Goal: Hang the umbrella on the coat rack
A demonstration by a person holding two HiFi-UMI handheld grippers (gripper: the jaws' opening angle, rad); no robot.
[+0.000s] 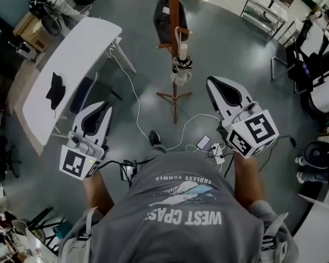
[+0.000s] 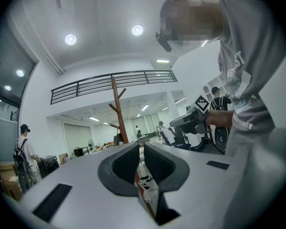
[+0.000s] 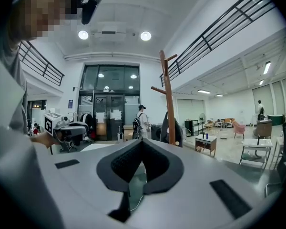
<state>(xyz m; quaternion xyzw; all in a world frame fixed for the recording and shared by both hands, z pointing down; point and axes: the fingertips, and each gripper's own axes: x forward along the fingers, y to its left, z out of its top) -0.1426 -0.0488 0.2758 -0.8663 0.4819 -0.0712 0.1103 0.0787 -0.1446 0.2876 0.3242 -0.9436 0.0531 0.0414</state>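
Ahead, between left claw (image 1: pixel 105 104) and right claw (image 1: pixel 209 80): umbrella (image 1: pixel 181 70) on coat rack (image 1: pixel 174 4). Left of left claw: desk (image 1: pixel 77 48).

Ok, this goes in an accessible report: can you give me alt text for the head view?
Seen from above, a folded umbrella hangs from a peg of a wooden coat rack, ahead of a person in grey who holds the left gripper and right gripper, both empty. A white table stands at left.
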